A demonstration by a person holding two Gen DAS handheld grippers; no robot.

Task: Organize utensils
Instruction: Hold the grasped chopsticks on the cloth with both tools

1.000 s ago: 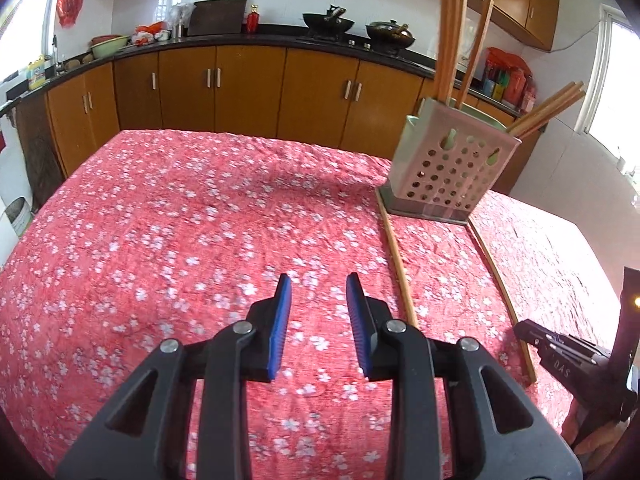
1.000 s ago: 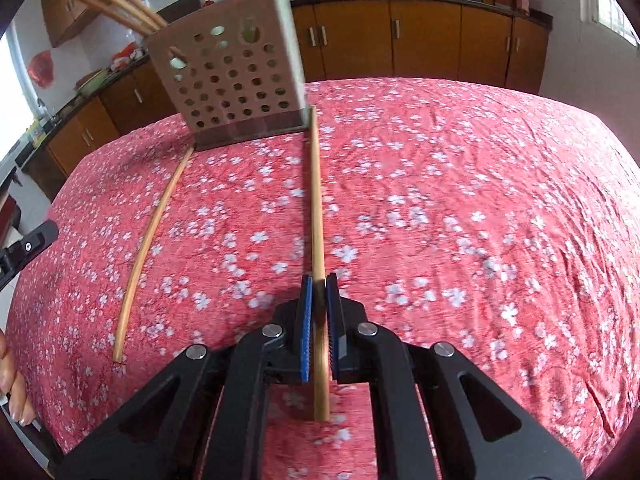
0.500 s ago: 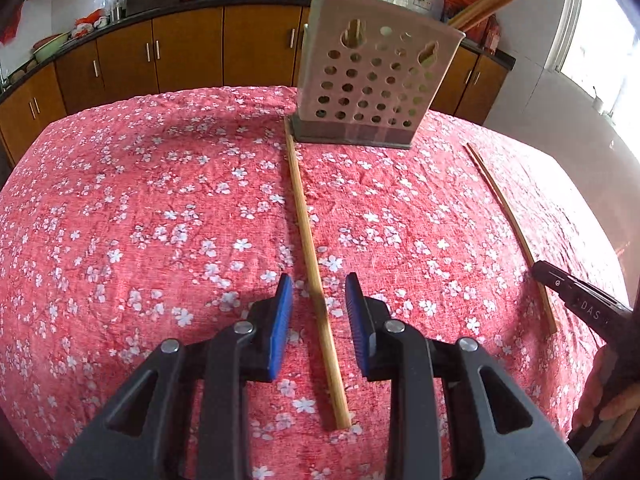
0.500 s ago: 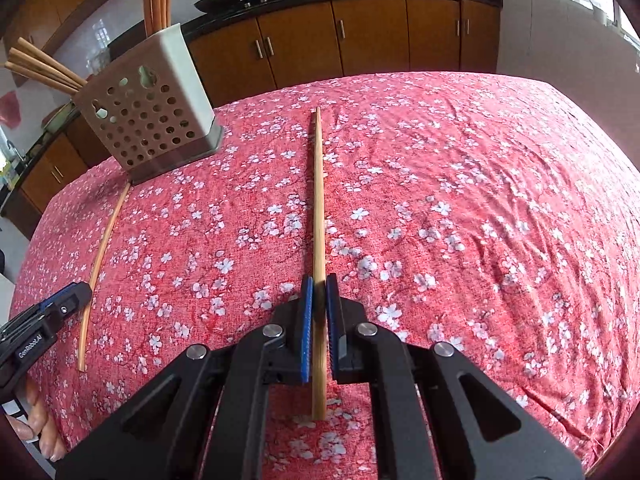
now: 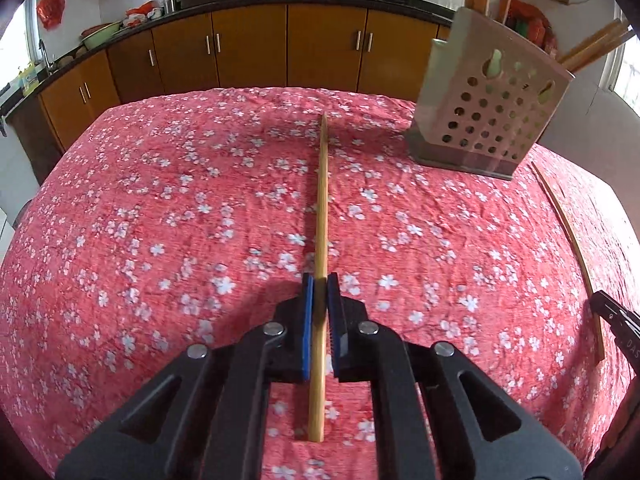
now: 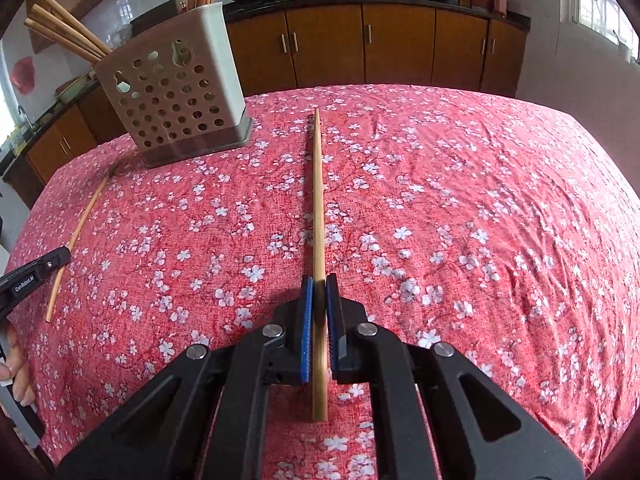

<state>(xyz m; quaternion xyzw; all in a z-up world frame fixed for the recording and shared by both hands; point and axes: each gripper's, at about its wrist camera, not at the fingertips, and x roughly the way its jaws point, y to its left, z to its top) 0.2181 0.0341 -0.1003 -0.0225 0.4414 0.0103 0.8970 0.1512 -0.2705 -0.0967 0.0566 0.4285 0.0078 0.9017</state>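
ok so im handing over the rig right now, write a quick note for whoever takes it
Left gripper: jaws have just been closing and are now shut on the left chopstick, near its close end.
Right gripper: shut on the right chopstick, also near its close end.
Both sticks point away over the red cloth; whether they are lifted off it is unclear.
The holder stands upright at the far side, between the two sticks.
Done: other chopsticks already stand in the holder.
Left: put these two in the holder.
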